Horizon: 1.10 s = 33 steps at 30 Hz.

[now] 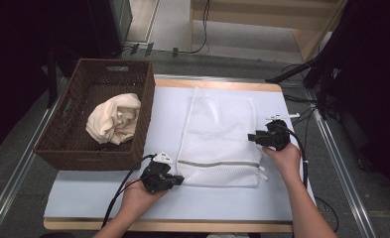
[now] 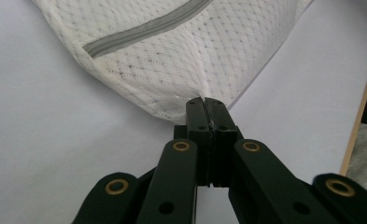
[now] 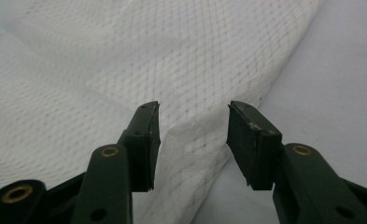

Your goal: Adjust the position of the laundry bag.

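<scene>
The left gripper (image 2: pixel 204 103) pinches the near corner of the white mesh laundry bag (image 1: pixel 217 139), which lies flat on the white table (image 1: pixel 83 198). Farther off, the right gripper (image 3: pixel 194 140) gapes over its edge.

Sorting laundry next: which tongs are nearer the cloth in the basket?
Left. The left tongs sit just past the basket holding the cloth; the right tongs are across the mesh bag.

No readable text from my station.

I find no label, brand, number or sign on the mesh laundry bag (image 3: pixel 125 70) ahead of the jaws; faint grey marks on its fold between my right jaws are too blurred to read.
</scene>
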{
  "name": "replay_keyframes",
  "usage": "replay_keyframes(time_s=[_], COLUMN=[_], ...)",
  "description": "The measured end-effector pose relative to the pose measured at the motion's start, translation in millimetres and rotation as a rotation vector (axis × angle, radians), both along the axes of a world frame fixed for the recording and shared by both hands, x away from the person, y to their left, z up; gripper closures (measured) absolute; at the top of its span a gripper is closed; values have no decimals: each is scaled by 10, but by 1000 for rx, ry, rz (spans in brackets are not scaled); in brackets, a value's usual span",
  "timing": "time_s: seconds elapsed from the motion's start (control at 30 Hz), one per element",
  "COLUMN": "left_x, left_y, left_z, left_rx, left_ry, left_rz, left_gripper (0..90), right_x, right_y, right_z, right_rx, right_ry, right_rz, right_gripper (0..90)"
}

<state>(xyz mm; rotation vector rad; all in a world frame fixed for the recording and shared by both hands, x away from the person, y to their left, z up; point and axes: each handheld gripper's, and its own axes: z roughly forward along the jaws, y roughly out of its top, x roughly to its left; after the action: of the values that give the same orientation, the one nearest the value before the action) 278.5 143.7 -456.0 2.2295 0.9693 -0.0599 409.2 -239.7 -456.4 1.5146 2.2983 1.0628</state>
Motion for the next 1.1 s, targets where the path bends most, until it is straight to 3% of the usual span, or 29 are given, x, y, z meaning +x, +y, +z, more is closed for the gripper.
replay_keyframes(time_s=[0.27,0.4,0.5,0.53,0.57,0.6,0.8,0.97,1.03,1.1], left_x=[-39,-90,-107,-106,-106,-99,-72,-59,-40,-31], left_y=[-33,-73,-79,-62,-62,-38,24,68,91,109], left_z=[-26,-41,-69,-78,-78,-79,-67,-79,-60,-21], left_rx=[-14,-26,-29,-25,-25,-34,-29,-32,-59,-66], left_ry=[6,17,23,26,26,23,-4,7,40,42], left_rz=[11,-4,-5,3,3,13,50,62,55,55], left_gripper=[900,900,900,900,900,900,900,900,814,736], right_x=[138,178,238,278,278,322,442,519,517,508], right_y=[37,17,-6,9,9,47,200,279,259,218], right_z=[-149,-177,-165,-160,-160,-163,-151,-150,-145,-131], right_rx=[-28,-41,-45,-56,-56,-51,-61,-55,-45,-45], right_ry=[-21,-36,-14,-4,-4,17,13,8,14,14], right_rz=[-48,-61,-93,-104,-104,-99,-66,-47,-40,-39], right_gripper=[537,580,731,837,837,900,900,900,874,799])
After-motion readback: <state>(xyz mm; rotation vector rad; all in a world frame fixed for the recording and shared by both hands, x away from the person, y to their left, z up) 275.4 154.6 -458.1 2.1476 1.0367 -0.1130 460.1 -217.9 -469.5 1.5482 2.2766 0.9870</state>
